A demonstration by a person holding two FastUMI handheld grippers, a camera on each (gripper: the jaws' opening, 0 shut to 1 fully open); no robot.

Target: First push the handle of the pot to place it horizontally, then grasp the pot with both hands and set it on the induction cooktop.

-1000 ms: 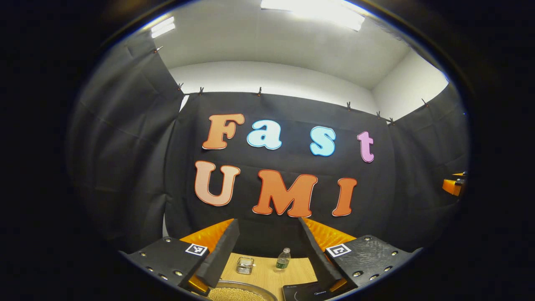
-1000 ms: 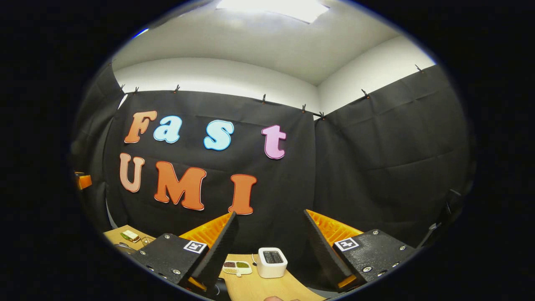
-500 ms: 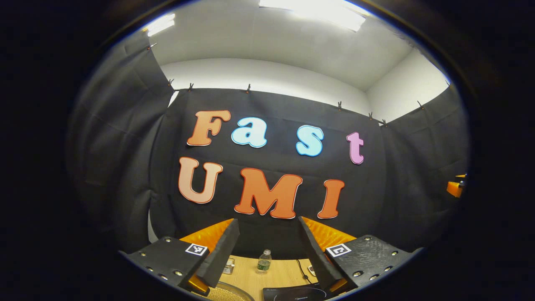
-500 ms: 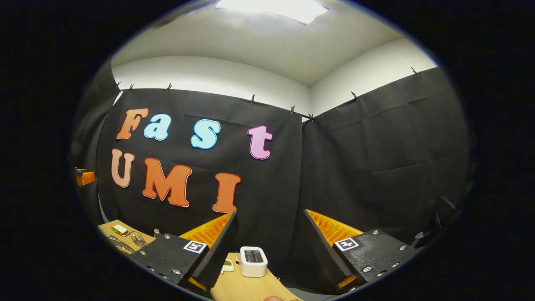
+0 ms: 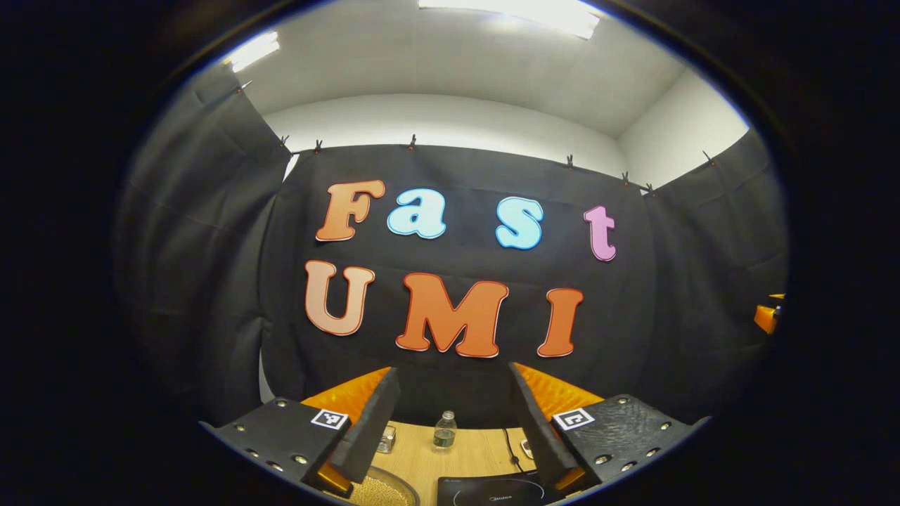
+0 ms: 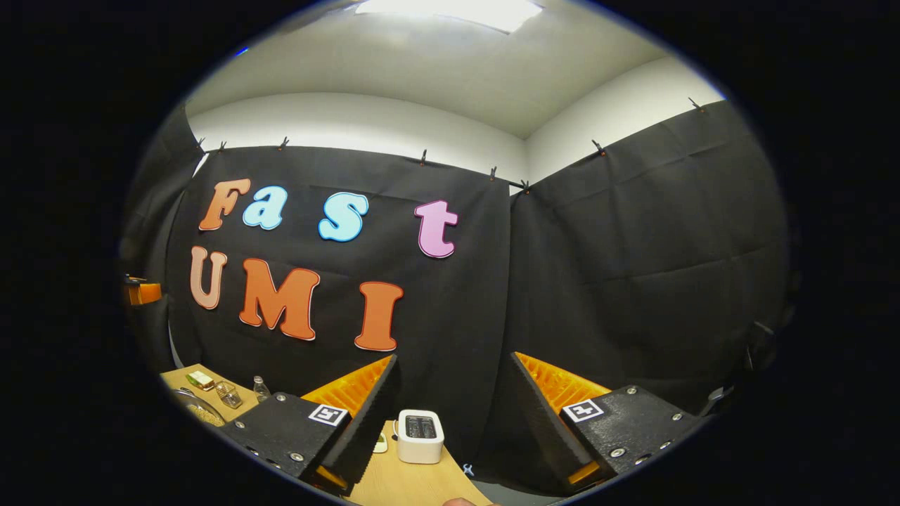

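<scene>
The pot (image 5: pixel 385 493) shows as a metal rim holding yellowish grains at the bottom edge of the left gripper view, low between the fingers and toward the left one. Right of it lies the dark induction cooktop (image 5: pixel 492 494). My left gripper (image 5: pixel 453 369) is open, raised above the table and pointing at the booth wall, with nothing between its fingers. My right gripper (image 6: pixel 454 357) is open too and holds nothing. In the right gripper view the pot (image 6: pixel 195 410) sits far left on the table. The pot's handle is hidden.
A small water bottle (image 5: pixel 444 430), a glass jar (image 5: pixel 385 439) and a cable (image 5: pixel 510 444) stand on the wooden table (image 5: pixel 422 457). A white toaster (image 6: pixel 420 436) stands between the right fingers. The jar (image 6: pixel 226 394) and bottle (image 6: pixel 260 388) are at left.
Both views swung right, so the bottle, pot and toaster slid left; more of the cooktop now shows between the left fingers. Both grippers stayed open.
</scene>
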